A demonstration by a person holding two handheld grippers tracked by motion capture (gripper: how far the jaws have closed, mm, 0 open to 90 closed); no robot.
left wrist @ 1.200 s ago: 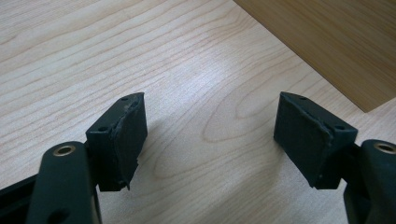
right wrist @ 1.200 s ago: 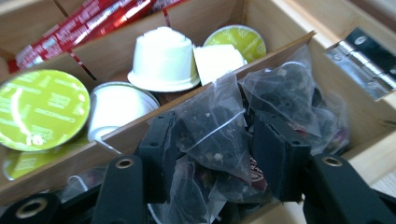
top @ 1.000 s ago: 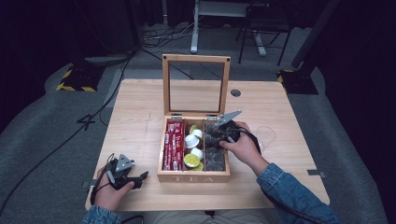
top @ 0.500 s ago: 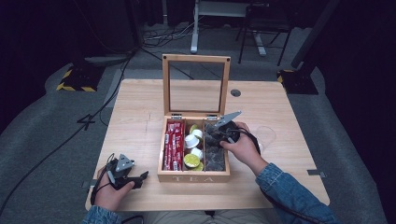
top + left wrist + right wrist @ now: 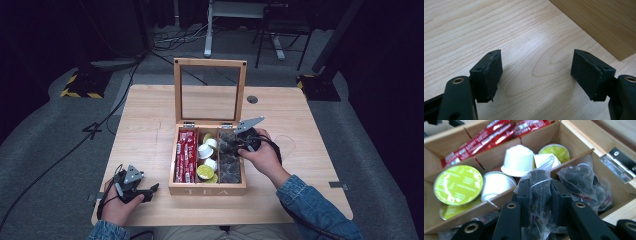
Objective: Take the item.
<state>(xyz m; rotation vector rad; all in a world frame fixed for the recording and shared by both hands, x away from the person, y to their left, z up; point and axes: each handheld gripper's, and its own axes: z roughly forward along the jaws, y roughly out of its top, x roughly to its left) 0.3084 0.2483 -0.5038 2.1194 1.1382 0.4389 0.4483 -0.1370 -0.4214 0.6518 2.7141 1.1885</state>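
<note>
A wooden tea box [image 5: 207, 190] stands mid-table with its glass lid [image 5: 210, 92] upright. Its right compartment holds clear bags of dark tea [image 5: 229, 167]. My right gripper [image 5: 235, 145] reaches into that compartment. In the right gripper view its jaws [image 5: 540, 187] have just been closing and are now shut on one clear tea bag [image 5: 541, 173], which bulges up between the pads. Another tea bag [image 5: 580, 180] lies just beyond. My left gripper [image 5: 150, 192] rests at the table's front left, open, with bare wood between its pads [image 5: 490, 72].
Red sachets [image 5: 186, 155] fill the box's left compartment. White and green-lidded capsules [image 5: 205, 160] fill the middle one, close to the held bag. A metal hinge [image 5: 619, 163] sits at the box's back wall. A cable hole [image 5: 252, 99] lies behind the box.
The right hand has shifted a little over the box's right compartment. The left hand has stayed put.
</note>
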